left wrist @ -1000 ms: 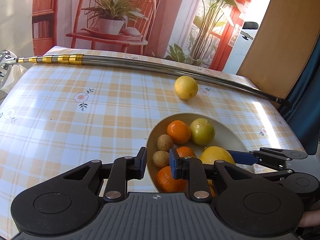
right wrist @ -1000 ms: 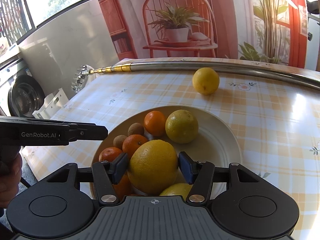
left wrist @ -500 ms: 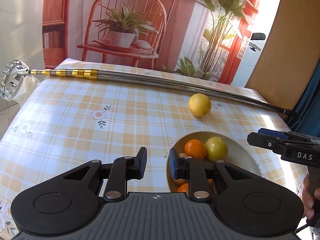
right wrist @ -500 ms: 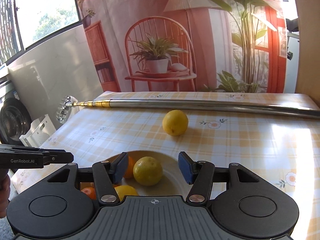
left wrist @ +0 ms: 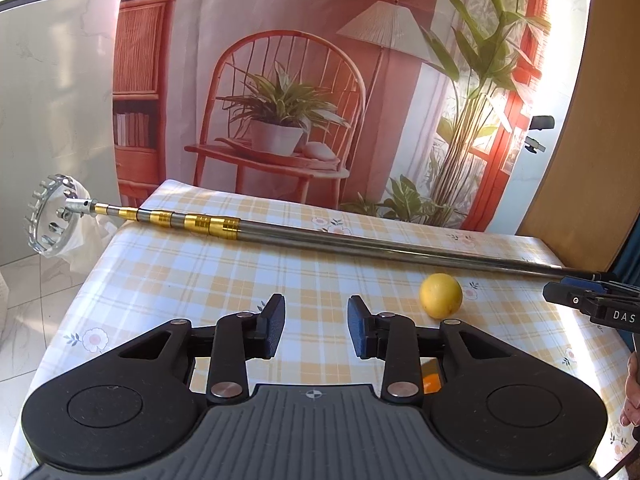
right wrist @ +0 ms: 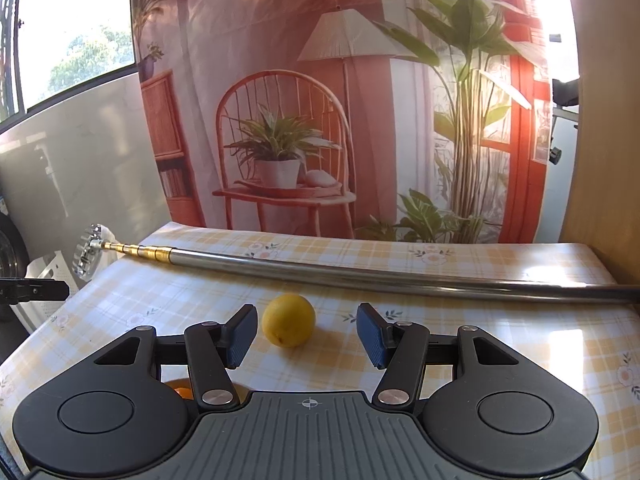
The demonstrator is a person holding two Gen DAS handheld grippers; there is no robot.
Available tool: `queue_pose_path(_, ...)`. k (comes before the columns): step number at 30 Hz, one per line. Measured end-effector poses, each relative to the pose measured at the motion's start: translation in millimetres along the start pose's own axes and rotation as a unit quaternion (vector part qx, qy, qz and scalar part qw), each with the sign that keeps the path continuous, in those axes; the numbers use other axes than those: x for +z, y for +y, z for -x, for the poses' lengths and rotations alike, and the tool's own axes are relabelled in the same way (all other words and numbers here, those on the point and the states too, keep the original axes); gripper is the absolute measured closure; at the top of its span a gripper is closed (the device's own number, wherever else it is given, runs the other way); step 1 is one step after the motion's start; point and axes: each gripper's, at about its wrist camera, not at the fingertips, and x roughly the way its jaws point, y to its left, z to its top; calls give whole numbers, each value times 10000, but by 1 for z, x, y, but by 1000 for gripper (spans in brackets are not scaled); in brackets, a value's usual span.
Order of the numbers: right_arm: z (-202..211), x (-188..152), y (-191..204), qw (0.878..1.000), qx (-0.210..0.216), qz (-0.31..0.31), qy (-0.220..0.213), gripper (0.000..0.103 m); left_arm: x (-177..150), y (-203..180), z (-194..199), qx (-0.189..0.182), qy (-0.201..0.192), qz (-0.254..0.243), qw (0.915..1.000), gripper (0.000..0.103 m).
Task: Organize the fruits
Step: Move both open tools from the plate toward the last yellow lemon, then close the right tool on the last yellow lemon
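Observation:
A yellow lemon (right wrist: 288, 320) lies alone on the checked tablecloth (right wrist: 460, 360), just beyond my right gripper (right wrist: 306, 334), which is open with nothing between its fingers. In the left wrist view the same lemon (left wrist: 441, 295) sits to the right of my left gripper (left wrist: 316, 326), also open with nothing in it. The bowl of fruit is almost hidden under both grippers: only a sliver of an orange (left wrist: 432, 382) shows in the left wrist view and another orange sliver (right wrist: 182, 391) in the right wrist view. The right gripper's tip (left wrist: 592, 304) shows at the left view's right edge.
A long telescopic metal pole (left wrist: 360, 242) with a gold section and a toothed ring head (left wrist: 50, 216) lies across the far side of the table; the same pole (right wrist: 360, 270) shows in the right wrist view. A printed backdrop (left wrist: 300, 100) hangs behind. A hand (left wrist: 632, 392) is at right.
Both grippers have pulled back and risen from the bowl, which has dropped out of sight beneath them. The right gripper let go of the large yellow fruit into the bowl.

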Motion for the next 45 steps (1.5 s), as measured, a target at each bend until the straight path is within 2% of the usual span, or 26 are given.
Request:
queue_pose_path(12, -64, 11, -2, 9995, 212, -105, 196, 51, 6, 3, -31, -19, 101, -44, 9999, 64)
queue_pose_path(25, -141, 6, 13, 9964, 311, -21, 786, 47, 2, 4, -57, -41, 313, -68, 9995, 58)
queue_pose_path(35, -167, -3, 9, 9915, 330, -288, 1226, 47, -1, 11, -68, 18, 443, 74, 9990, 57)
queue_pose_path(45, -168, -4, 8, 9896, 339, -412, 1333, 51, -1, 10, -70, 19, 501, 82, 9987, 56)
